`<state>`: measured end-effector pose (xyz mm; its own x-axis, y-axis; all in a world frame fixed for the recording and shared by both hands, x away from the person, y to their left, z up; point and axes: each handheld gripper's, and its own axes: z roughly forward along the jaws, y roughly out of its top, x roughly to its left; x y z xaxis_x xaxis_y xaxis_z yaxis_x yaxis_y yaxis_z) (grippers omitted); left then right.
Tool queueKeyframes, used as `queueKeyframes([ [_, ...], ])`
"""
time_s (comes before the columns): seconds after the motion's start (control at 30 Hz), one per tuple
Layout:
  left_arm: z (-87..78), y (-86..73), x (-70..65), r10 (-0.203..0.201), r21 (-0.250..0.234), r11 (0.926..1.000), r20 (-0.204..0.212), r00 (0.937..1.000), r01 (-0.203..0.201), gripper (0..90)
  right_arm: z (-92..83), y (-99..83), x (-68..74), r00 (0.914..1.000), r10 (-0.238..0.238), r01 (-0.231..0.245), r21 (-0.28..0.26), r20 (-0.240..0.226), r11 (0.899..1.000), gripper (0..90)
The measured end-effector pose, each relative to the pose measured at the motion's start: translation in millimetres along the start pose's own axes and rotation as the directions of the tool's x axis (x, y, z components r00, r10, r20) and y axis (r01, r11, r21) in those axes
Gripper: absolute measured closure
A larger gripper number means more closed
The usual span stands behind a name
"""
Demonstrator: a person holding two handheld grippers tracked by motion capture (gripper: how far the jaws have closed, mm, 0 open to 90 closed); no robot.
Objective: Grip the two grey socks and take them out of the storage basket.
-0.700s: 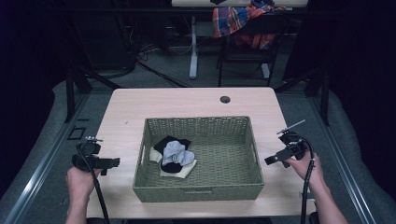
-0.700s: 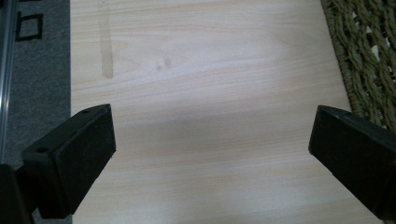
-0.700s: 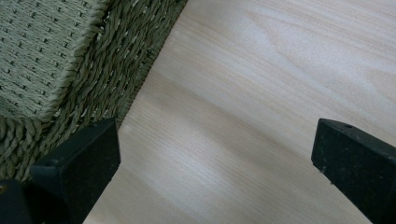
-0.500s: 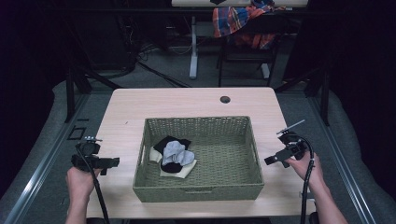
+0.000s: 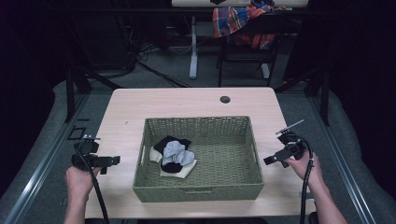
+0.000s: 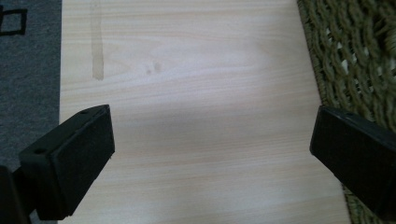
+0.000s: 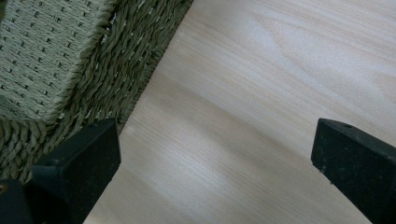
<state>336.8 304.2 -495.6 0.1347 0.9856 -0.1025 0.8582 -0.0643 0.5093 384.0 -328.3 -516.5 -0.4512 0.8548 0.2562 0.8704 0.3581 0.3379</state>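
Inside the woven basket (image 5: 198, 186), toward its left wall, lies a heap of socks (image 5: 173, 155). Either side of the basket, left claw (image 5: 114, 160) and right claw (image 5: 270, 160) hover wide open, empty, above the surface (image 5: 187, 102); handling seems not yet started.

Bare table (image 5: 187, 105) around basket (image 5: 198, 192)

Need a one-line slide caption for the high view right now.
Left claw and right claw, both open, flank a woven basket holding a small pile of socks on a wooden table.
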Motion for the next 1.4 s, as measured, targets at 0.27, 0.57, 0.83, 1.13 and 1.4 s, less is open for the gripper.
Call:
queueKeyframes([
  [0.27,-19.6,8.0,-13.0,0.031,-0.027,0.9992,0.034,0.9989,-0.030,0.1,-3.6,-0.1,-0.8,0.9998,-0.017,0.017,0.005,-0.007,1.000,1.2],
  [0.57,-32.7,20.5,-31.1,0.081,-0.056,0.9954,0.044,0.9958,-0.078,0.0,-2.4,1.3,-0.3,0.9998,-0.020,0.020,0.008,-0.006,1.000,1.2],
  [0.83,-48.0,37.0,-63.6,0.166,-0.086,0.9831,0.055,0.9845,-0.161,0.0,1.2,3.6,1.4,0.9998,-0.014,0.014,0.004,-0.016,1.000,1.0],
  [1.13,-49.9,52.1,-89.6,0.233,-0.102,0.9692,0.083,0.9690,-0.224,0.0,0.9,2.3,-0.1,0.9998,-0.004,0.004,0.004,-0.019,1.000,1.0],
  [1.4,-47.4,67.1,-118.8,0.305,-0.105,0.9501,0.110,0.9461,-0.294,0.0,0.3,0.9,-0.1,0.9998,0.006,-0.006,-0.003,-0.017,1.000,1.1],
])
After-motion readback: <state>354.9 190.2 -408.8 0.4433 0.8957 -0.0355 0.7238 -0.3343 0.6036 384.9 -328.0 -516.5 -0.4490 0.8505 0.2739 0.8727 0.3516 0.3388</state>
